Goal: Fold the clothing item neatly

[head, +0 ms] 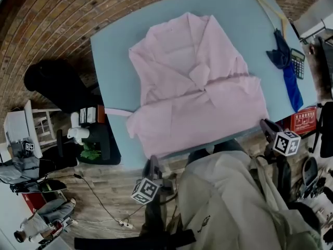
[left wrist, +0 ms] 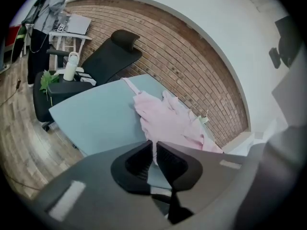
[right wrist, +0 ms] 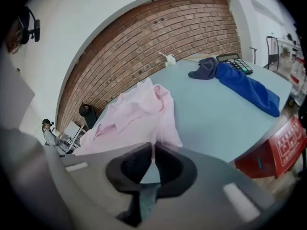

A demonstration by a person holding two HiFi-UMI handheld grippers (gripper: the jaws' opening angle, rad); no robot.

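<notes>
A pink shirt (head: 192, 87) lies rumpled across a blue-grey table (head: 114, 77), its hem at the table's near edge. A blue cloth (head: 289, 72) and a calculator (head: 298, 63) rest near the table's right end. At that edge, the left gripper (head: 153, 160) and the right gripper (head: 264, 123) both angle downward, jaws pressed together, each pinching a corner of the hem.

A pale pink cloth shirt (head: 192, 87) is showing one plain colour against the light blue-grey desk (head: 114, 72). At the right a royal blue cloth (head: 292, 87) is lying; a red-brown brick-patterned wall (head: 57, 20) is filling the upper left.
</notes>
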